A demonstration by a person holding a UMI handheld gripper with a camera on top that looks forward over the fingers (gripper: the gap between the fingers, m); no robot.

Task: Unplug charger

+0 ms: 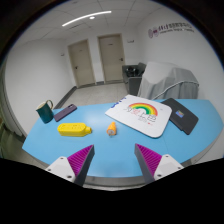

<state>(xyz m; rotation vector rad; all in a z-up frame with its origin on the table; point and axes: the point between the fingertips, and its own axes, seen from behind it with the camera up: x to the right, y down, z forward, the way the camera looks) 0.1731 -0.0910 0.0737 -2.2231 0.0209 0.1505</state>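
My gripper [113, 162] is open and empty, its two magenta-padded fingers [80, 158] spread wide over the near edge of a light blue table [100, 145]. Beyond the fingers lie a yellow block-shaped object [73, 128] and a small tan object [112, 128]. I cannot pick out a charger or a cable with certainty. Nothing stands between the fingers.
A teal mug [45, 113] and a dark flat device [65, 112] sit at the far left. A white sheet with a rainbow picture [140, 114] and a black flat case [183, 115] lie at the right. Behind the table are a covered grey shape [165, 78] and doors [110, 58].
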